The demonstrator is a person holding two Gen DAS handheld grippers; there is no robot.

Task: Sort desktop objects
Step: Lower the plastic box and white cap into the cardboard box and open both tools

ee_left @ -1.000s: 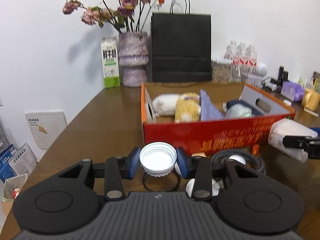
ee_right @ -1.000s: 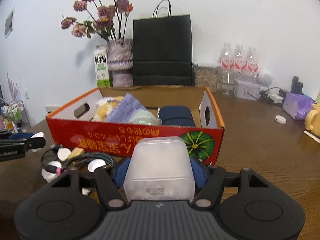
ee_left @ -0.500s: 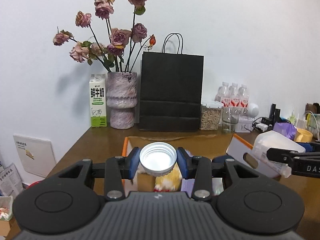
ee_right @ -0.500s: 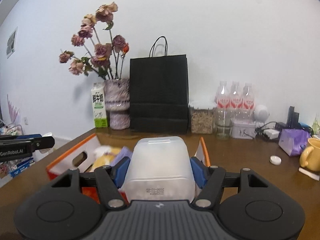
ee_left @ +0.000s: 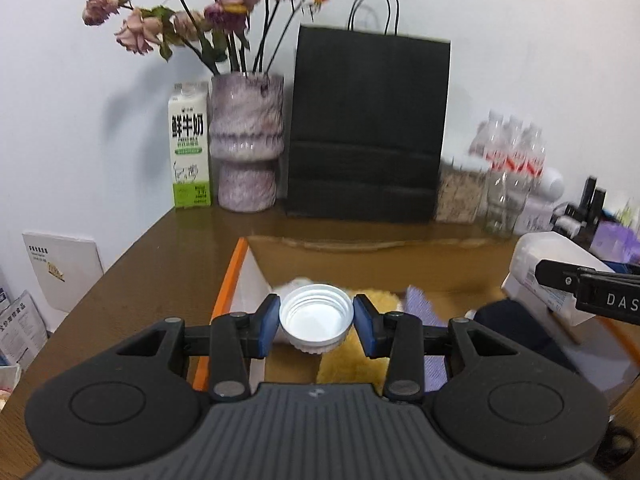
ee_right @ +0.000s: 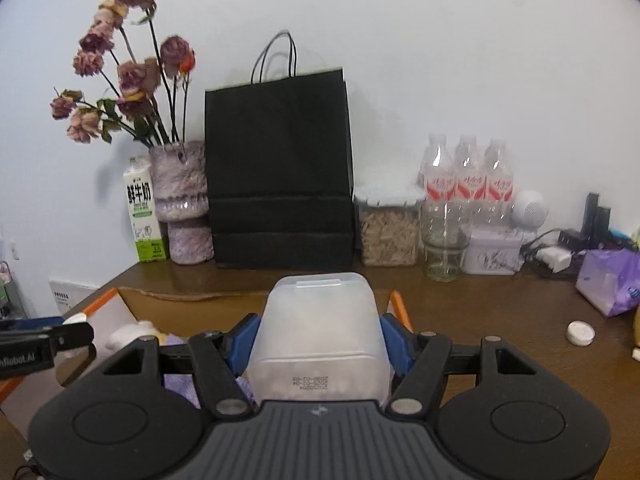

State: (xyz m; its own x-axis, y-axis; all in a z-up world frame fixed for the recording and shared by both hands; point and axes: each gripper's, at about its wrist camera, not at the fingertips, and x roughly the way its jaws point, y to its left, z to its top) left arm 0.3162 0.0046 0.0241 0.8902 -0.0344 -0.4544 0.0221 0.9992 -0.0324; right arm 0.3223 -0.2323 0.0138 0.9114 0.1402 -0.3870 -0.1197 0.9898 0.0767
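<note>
Now both grippers hang over the orange-rimmed cardboard box (ee_left: 236, 268) — the left gripper (ee_left: 316, 322) pinches a white bottle cap (ee_left: 316, 320) between its blue pads, the right gripper (ee_right: 318, 340) clamps a frosted plastic container (ee_right: 318, 336) above the box's plush toys (ee_left: 360, 356).

Both grippers are showing black bodies — left gripper (ee_left: 316, 322), right gripper (ee_right: 318, 340) — ribbed grey housings, blue pads, silver pivot screws.
</note>
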